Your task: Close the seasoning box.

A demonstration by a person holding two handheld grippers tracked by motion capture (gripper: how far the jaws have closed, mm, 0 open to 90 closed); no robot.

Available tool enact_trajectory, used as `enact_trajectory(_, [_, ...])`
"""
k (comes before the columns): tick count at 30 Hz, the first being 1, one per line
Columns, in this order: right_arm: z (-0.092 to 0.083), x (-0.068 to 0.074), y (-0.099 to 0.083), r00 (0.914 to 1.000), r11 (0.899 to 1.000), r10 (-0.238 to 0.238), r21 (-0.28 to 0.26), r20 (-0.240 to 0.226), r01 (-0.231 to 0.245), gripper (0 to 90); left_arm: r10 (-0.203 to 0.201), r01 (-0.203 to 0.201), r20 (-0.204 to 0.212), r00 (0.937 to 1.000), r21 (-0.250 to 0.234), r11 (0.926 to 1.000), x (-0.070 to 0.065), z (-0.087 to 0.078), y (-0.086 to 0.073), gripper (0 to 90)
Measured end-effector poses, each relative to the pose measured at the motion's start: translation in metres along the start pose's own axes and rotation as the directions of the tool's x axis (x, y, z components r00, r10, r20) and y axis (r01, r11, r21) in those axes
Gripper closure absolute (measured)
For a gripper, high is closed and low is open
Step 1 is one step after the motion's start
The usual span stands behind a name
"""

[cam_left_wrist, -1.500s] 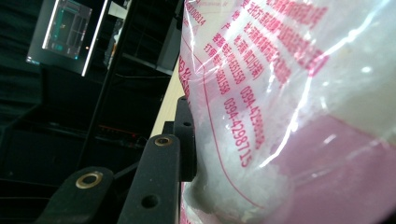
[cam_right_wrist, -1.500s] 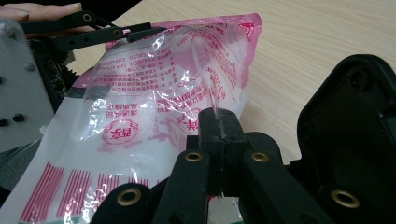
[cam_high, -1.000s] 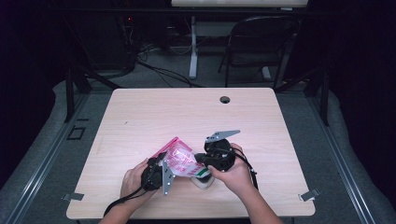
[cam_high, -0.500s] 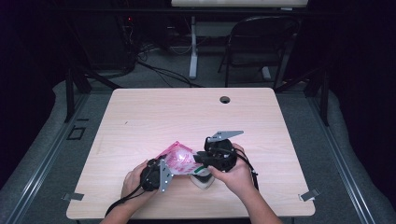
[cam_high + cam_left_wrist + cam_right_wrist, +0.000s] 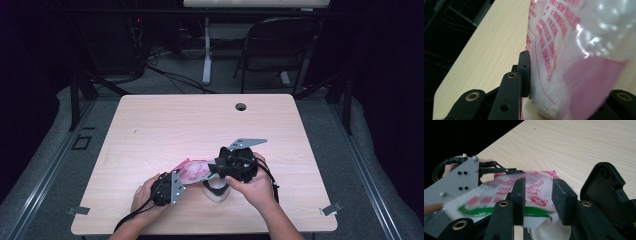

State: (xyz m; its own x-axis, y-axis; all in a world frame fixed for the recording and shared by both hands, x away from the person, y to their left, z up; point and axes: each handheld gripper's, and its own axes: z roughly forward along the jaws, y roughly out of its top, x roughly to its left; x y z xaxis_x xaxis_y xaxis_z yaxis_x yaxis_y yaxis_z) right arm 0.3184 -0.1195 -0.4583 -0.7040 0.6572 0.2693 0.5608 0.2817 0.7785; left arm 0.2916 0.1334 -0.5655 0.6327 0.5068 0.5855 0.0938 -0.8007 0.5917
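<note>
Pink-printed plastic bag (image 5: 564, 62) sits clamped between your left gripper (image 5: 167, 187) jaws, so that hold is done. Your right gripper (image 5: 537, 200) jaws have just been opening, the bag's other end loose between them, above the white dish (image 5: 216, 192).

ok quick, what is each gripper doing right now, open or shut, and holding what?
Left gripper: shut on the pink plastic bag.
Right gripper: open, its jaws have just been opening, with the bag's end between them but not pinched.
</note>
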Motion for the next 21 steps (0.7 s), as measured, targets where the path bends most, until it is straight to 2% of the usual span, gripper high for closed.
enact_trajectory(13, [-0.005, -0.003, 0.0, 0.9999, 1.0, 0.013, -0.016, 0.007, -0.013, 60.6, -0.071, 0.072, 0.045, 0.9965, -0.007, 0.9974, 0.006, 0.001, -0.004, 77.4])
enact_trajectory(17, [-0.006, -0.004, 0.0, 0.9999, 1.0, 0.014, -0.018, 0.008, -0.014, 60.6, -0.112, 0.112, 0.062, 0.9918, -0.007, 0.9936, 0.009, 0.002, -0.006, 77.7])
enact_trajectory(21, [-0.007, -0.004, 0.0, 0.9999, 1.0, 0.014, -0.028, 0.01, -0.014, 60.6, -0.159, 0.16, 0.085, 0.9837, -0.006, 0.9871, 0.014, 0.003, -0.01, 78.0])
